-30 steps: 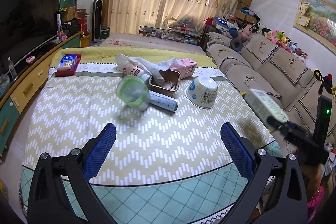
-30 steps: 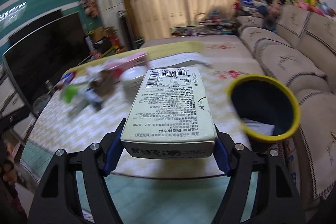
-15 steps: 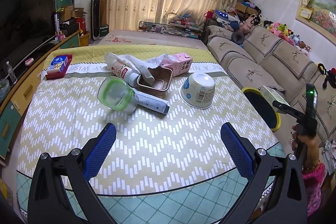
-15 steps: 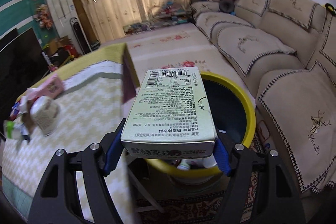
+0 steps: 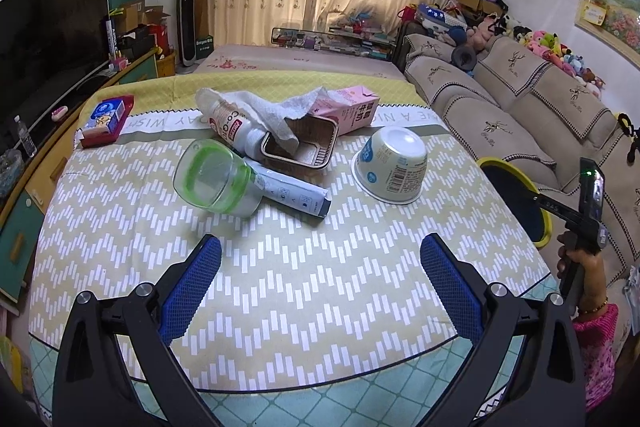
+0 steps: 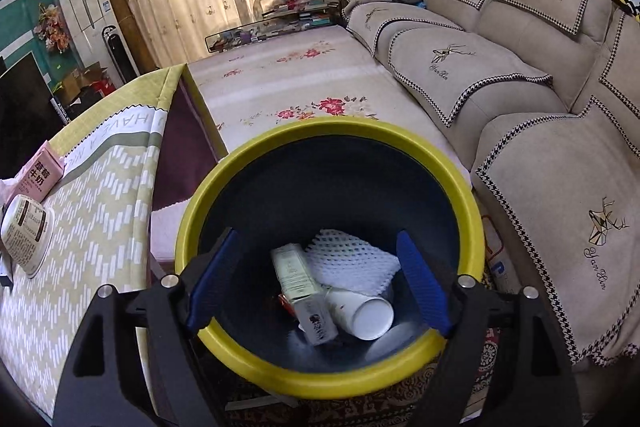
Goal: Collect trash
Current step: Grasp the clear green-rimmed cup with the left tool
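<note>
Right claw (image 6: 318, 283) hangs over the bin (image 6: 256, 367), pointing down into its mouth. Its jaws are opening and nothing is between them. The carton (image 6: 302, 291) lies below the claw on the bin floor, slightly toward its left finger, resting against a white foam net (image 6: 352, 259) and a paper cup (image 6: 362, 313). A scrap of red shows under the carton; I cannot tell what it is.

Bin contents, counted: one carton, one foam net, one cup.

Left claw (image 5: 320, 283) is open, nothing between the jaws, held over the near part of the bench (image 5: 280, 267). All bench trash lies ahead of it, well apart from the fingertips.

Count, from the left claw:
- one clear tub with green rim (image 5: 212, 179), on its side, ahead and toward the left finger, nearest of the lot;
- one flat grey-blue pouch (image 5: 296, 193), just behind the tub and touching it;
- one white bottle (image 5: 236, 129), tilted, resting on the foil tray;
- one foil tray (image 5: 308, 151), straight ahead;
- one crumpled paper towel (image 5: 272, 111), draped over bottle and tray;
- one pink milk carton (image 5: 352, 109), behind the tray, farthest;
- one white bowl (image 5: 390, 165), upside down, ahead and toward the right finger;
- one blue-and-red box (image 5: 106, 119), far left, apart from the rest.

From the left claw the bin stands off the bench's right edge, with my right hand (image 5: 580, 259) on its handle just beside it.
</note>
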### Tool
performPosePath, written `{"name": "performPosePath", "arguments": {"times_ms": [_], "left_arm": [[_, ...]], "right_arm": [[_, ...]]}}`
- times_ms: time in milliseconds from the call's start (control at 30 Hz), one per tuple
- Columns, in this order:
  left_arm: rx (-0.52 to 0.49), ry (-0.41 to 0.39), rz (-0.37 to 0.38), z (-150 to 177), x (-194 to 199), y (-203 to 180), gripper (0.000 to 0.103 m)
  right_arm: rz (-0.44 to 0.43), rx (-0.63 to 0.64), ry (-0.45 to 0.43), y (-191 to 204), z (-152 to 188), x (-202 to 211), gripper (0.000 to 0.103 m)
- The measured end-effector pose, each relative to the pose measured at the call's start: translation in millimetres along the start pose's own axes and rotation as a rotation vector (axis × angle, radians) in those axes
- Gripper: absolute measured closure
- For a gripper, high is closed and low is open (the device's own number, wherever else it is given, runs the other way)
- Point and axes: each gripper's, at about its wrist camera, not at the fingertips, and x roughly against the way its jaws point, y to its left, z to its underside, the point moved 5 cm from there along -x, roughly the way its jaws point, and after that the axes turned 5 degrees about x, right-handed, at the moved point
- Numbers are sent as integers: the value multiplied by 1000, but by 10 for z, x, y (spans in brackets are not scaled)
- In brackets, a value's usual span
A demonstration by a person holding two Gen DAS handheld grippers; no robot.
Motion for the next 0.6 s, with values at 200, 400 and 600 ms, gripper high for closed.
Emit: {"name": "performPosePath", "arguments": {"times_ms": [200, 400, 600], "left_arm": [[29, 26, -20, 18, -144, 141, 5], [52, 28, -46, -54, -279, 343, 5], [13, -12, -74, -303, -421, 572, 5]], "right_arm": [[-20, -3, -12, 54, 83, 119, 24], [-48, 0, -31, 183, 117, 244, 24], [-42, 9, -41, 225, 118, 316, 24]]}}
